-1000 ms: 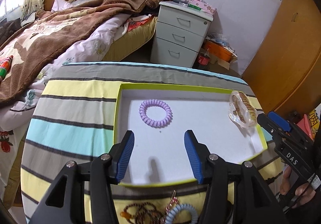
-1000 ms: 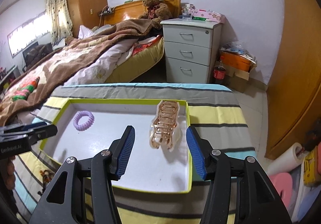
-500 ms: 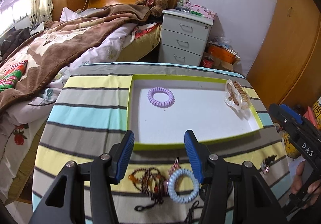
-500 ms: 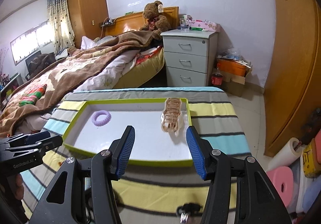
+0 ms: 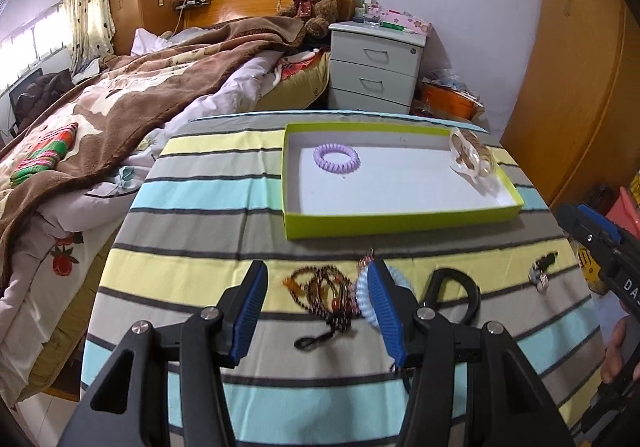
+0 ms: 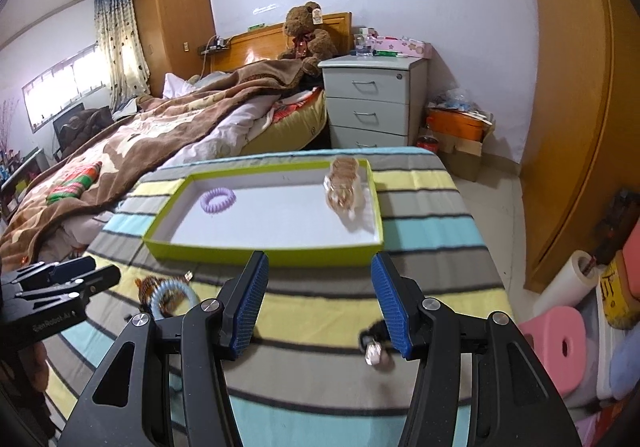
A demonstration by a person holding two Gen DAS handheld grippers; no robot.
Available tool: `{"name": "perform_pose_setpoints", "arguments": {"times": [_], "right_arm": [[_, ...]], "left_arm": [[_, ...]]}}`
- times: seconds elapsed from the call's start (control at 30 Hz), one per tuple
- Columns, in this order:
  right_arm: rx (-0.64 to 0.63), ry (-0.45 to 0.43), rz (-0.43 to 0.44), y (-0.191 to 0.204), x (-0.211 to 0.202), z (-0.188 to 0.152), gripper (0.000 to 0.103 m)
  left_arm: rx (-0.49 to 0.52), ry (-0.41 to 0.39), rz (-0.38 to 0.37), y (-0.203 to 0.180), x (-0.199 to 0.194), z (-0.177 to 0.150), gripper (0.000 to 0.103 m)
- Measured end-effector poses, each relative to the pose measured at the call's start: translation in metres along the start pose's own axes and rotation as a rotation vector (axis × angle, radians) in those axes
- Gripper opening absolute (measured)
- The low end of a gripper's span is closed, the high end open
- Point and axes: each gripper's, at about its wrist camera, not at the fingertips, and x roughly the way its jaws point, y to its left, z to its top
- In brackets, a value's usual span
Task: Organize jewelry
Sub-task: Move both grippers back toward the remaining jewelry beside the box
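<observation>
**Both jaws apart and empty, ready to pick the next piece**

Both jaws stand apart, and nothing is between them. The left gripper (image 5: 316, 311) hangs over a little pile on the striped cloth (image 5: 192, 183). In the pile are a dark bead necklace (image 5: 324, 297) and a light blue coil hair tie (image 6: 170, 297), lying close together and partly tangled. A black hairband (image 5: 460, 295) lies just beside them. The right gripper (image 6: 318, 309) hangs over the cloth near a small black clip (image 6: 374, 339) with a shiny bit on it.

The green tray (image 5: 396, 225) sits farther back on the cloth. It already has a purple coil hair tie (image 5: 336, 158) and a big gold hair claw (image 6: 344, 187) inside, so the job looks partly done. Several pieces are still outside the tray.

The step in hand seems to be choosing what to take next. For the left gripper, that means coming down over one piece, maybe the blue tie, and squeezing only that, without dragging the necklace along. The small clip looks tricky, as it is tiny and low.
</observation>
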Motion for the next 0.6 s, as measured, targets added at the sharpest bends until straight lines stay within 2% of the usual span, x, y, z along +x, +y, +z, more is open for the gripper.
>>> {"name": "perform_pose_setpoints", "arguments": {"times": [0.1,0.27,0.43,0.6], "right_arm": [[0.015,0.026,-0.019,-0.008,0.001,-0.013,0.054],[0.031,0.053,-0.057,-0.024,0.002,-0.029,0.054],[0.057,0.088,-0.088,-0.038,0.005,-0.037,0.054],[0.086,0.127,-0.050,-0.041,0.020,-0.039,0.054]], "left_arm": [[0.001,0.007,-0.015,0.001,-0.001,-0.010,0.054],[-0.011,0.030,-0.086,0.003,0.002,-0.024,0.054],[-0.029,0.053,-0.107,0.006,0.006,-0.035,0.054],[-0.039,0.070,-0.110,0.009,0.009,-0.043,0.054]]}}
